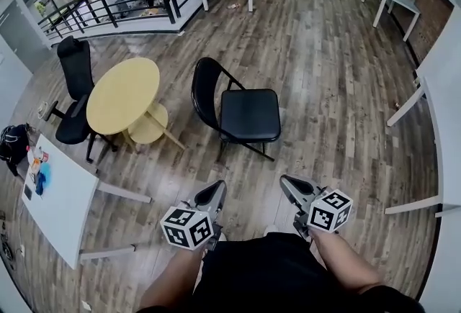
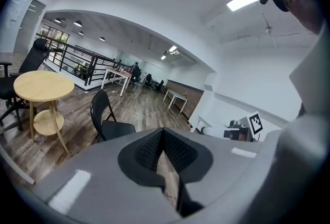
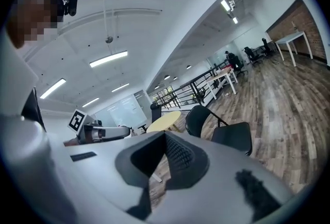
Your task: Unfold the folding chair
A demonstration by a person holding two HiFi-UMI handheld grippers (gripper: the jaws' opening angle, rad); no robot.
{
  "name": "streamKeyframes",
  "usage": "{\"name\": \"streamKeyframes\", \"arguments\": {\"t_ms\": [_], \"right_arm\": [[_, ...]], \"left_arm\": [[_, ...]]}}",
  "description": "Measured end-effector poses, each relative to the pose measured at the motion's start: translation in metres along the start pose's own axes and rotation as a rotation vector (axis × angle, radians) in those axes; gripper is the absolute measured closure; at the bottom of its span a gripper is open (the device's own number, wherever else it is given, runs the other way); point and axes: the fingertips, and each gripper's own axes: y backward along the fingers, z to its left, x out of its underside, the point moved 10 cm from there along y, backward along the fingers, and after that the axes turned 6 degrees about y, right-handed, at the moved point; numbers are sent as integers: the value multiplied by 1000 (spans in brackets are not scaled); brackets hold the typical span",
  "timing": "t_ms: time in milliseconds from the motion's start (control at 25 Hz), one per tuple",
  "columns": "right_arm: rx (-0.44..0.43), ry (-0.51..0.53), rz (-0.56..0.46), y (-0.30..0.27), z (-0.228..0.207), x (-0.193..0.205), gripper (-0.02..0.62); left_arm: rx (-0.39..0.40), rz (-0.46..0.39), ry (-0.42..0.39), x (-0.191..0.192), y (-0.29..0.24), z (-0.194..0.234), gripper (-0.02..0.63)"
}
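The folding chair (image 1: 248, 116) stands just right of the round table (image 1: 122, 94), with its seat down and level and its legs spread on the wood floor. To us it looks unfolded already, or very nearly so.

Starting at the left, the table's low shelf and splayed legs reach toward the chair's backrest side. If we shove the chair that way it could knock into them, and we think the light table might rock.

The chair itself rests on thin tube legs on smooth boards, so a tug on the backrest could make it skid or tip rather than open further. We cannot tell from here whether the frame is fully spread. If it is not, weight on the seat might make it fold.

Nearer to us than the table, and well apart from the chair, the left gripper (image 1: 216, 189) has its jaws pressed together on nothing. To its right, the right gripper (image 1: 289, 186) is the same, closed and empty. With the jaws closed, either one would only push the frame, so they must part before any grasp.
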Motion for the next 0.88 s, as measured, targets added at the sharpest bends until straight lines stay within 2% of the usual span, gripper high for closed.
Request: {"name": "streamKeyframes", "arguments": {"t_ms": [80,280,480,880], "right_arm": [[13,-18,-14,-10,8,1,591],[37,-8,-19,-34,30,3,591],[62,2,-4,-42,49,11,591],[107,17,4,-43,56,10,591]], "left_arm": [[12,17,-14,1,8,5,598],[37,48,13,0,27,29,598],[40,41,5,-8,41,47,600],[81,53,-5,-15,38,55,598]]}}
